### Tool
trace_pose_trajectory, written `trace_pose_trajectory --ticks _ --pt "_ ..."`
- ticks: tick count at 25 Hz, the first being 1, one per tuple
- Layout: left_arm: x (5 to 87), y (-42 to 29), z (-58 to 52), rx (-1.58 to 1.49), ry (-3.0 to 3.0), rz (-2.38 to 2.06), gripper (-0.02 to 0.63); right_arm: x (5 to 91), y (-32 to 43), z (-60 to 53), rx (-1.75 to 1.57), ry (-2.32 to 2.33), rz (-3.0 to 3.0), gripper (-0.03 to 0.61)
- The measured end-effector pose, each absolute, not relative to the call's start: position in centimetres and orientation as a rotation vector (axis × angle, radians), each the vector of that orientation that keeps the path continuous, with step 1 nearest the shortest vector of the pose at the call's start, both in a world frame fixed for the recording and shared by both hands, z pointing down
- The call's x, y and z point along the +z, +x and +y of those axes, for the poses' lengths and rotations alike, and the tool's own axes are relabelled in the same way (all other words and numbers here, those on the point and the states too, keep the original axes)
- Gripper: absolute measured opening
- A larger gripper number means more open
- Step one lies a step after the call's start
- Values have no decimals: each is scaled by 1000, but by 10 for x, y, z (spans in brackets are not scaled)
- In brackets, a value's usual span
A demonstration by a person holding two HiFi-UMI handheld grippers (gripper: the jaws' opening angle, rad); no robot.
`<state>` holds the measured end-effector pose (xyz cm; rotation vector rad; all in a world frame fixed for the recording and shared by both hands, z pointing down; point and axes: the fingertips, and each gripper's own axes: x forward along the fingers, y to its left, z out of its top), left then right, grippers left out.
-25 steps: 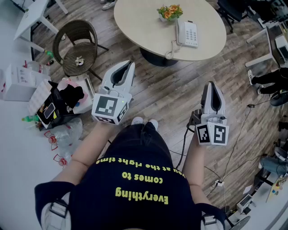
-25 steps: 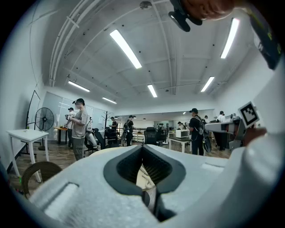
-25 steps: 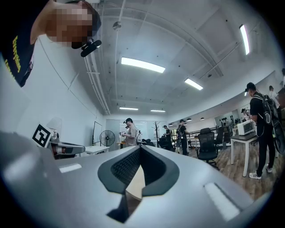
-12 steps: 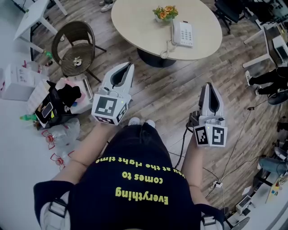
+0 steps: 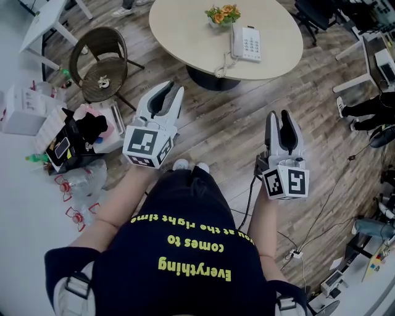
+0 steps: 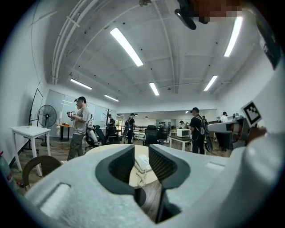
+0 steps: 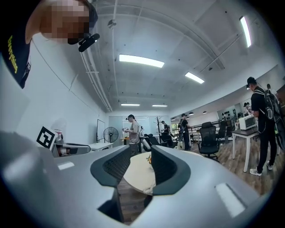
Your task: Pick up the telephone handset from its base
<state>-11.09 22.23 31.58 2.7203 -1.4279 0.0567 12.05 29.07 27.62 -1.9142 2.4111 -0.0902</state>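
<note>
A white telephone (image 5: 247, 43) rests on the round beige table (image 5: 185, 31), its handset (image 5: 237, 42) lying on the base's left side with a coiled cord (image 5: 222, 65) trailing off. My left gripper (image 5: 171, 92) and my right gripper (image 5: 279, 118) both hang over the wooden floor, well short of the table. Each one's jaws are opening, with nothing between them. In the left gripper view the telephone (image 6: 142, 163) shows far off through the gap of the left gripper (image 6: 141, 156). The right gripper (image 7: 136, 164) frames the table (image 7: 136, 176).
A pot of flowers (image 5: 223, 15) stands beside the telephone. A wicker chair (image 5: 102, 62) sits left of the table. Bags, boxes and bottles (image 5: 74, 142) crowd the floor at left. A cable (image 5: 250, 197) runs along the floor by my right side. People stand further back.
Both grippers' jaws, shut in the earlier frames, now stand apart. Both hands have edged forward toward the table.
</note>
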Motion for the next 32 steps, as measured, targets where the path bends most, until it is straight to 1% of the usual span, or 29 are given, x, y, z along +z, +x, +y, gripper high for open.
trace_pose_trajectory --ticks 3,5,6,10,18,32 --pt "321 -100 222 87 2701 -1430 160 283 128 290 -117 -1883 2442 207" --pt "323 -94 223 95 2694 -1441 196 286 134 290 -132 -1864 2455 236" --pt "323 -92 224 99 2691 -1448 204 287 137 289 -138 -1855 2457 246" --pt "323 -89 225 115 2682 -1471 212 289 142 283 -160 -1833 2473 270" --pt "331 -92 196 115 2669 -1485 212 298 132 251 -184 -1795 2496 278" --pt "324 -125 55 74 2719 -1438 212 282 97 121 -86 -1878 2436 278"
